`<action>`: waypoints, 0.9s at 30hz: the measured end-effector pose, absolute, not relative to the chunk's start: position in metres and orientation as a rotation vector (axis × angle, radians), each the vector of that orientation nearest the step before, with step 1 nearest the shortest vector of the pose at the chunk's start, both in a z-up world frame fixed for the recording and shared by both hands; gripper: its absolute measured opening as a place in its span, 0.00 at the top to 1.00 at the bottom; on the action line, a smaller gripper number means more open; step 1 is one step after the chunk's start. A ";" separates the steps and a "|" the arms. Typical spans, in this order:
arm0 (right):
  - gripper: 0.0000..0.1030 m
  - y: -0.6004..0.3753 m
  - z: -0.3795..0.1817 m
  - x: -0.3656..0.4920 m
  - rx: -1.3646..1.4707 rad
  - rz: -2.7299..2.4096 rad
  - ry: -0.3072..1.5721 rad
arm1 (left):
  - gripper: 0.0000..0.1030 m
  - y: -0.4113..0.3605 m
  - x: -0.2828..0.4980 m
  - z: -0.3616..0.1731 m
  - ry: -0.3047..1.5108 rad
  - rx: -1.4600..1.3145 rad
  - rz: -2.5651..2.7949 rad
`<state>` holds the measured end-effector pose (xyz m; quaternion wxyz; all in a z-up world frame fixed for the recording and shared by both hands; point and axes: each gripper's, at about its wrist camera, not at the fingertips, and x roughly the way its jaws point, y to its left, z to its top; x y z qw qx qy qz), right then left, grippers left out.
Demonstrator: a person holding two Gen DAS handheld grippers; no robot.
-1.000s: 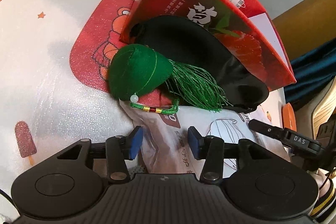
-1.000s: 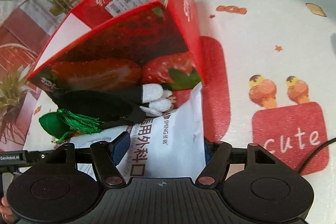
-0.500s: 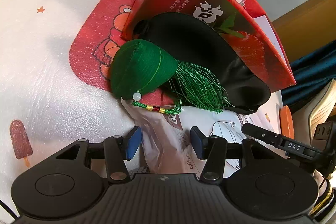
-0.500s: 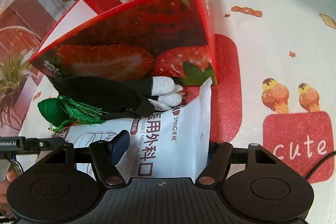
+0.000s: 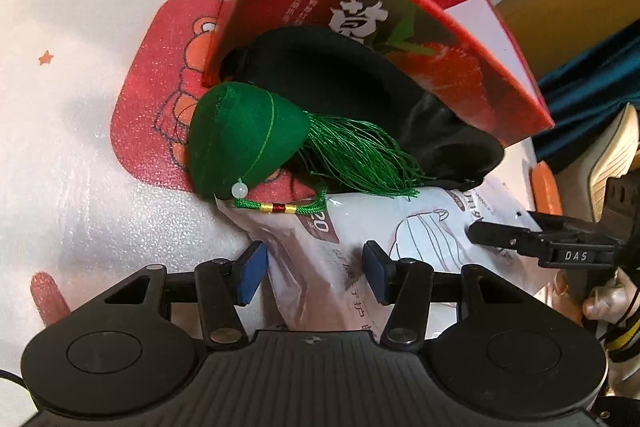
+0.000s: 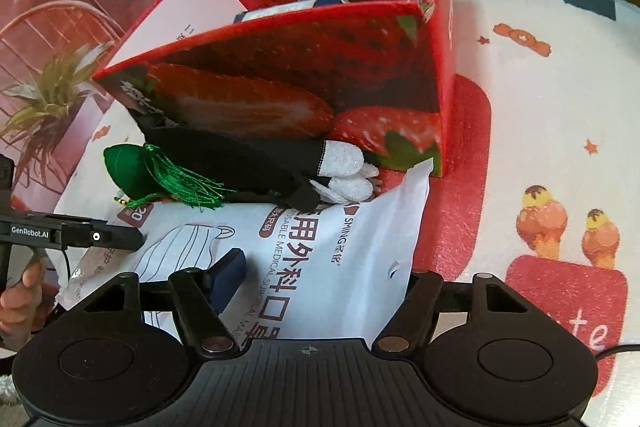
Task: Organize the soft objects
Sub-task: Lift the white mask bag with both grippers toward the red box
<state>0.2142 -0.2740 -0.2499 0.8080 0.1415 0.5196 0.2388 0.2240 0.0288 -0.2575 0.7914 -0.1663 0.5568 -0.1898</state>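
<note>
— What's the table like from where you stand?

— The table has a white padded cover printed with ice creams, stars and red patches. Nearest is a white mask packet, lying flat with both grippers at it. Its long side runs from one gripper across to the other.

— Who has hold of it?

— The left hand-held gripper straddles the crumpled end, jaws about half open, with packet film between the blue pads; I can't tell whether they pinch it. The right hand-held gripper sits over the other end. Its jaws are closing, the packet is between them, and one pad is hidden under the film, so I can't call that a grip either.

— And beyond the packet?

— Just past its far edge, touching it, lies a green stuffed pouch with a tassel and a bead, on the left gripper's side. Beside that is a black cloth bundle with white fuzzy ends, against the box. Then a red strawberry box, open on top, with something already inside.

— So the count?

— One packet, one pouch, one black bundle, one box, two grippers. I'd guess the packet goes up and forward into the box, which lies straight ahead of both hands.
</note>
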 end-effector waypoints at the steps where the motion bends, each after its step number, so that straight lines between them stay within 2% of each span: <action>1: 0.42 -0.275 -0.249 0.213 0.301 0.511 1.109 | 0.47 0.029 0.224 -0.255 1.188 -0.356 -0.408; 3: 0.47 -0.277 -0.246 0.208 0.294 0.520 1.107 | 0.47 0.029 0.223 -0.253 1.176 -0.373 -0.411; 7: 0.48 -0.278 -0.231 0.196 0.197 0.570 1.056 | 0.47 0.029 0.216 -0.246 1.144 -0.349 -0.417; 11: 0.59 -0.281 -0.216 0.184 0.132 0.589 1.013 | 0.47 0.024 0.205 -0.231 1.084 -0.308 -0.429; 18: 0.71 -0.278 -0.185 0.172 -0.018 0.646 0.897 | 0.47 0.026 0.190 -0.201 0.961 -0.253 -0.433; 27: 0.77 -0.270 -0.148 0.178 -0.109 0.644 0.763 | 0.47 0.038 0.180 -0.146 0.776 -0.161 -0.465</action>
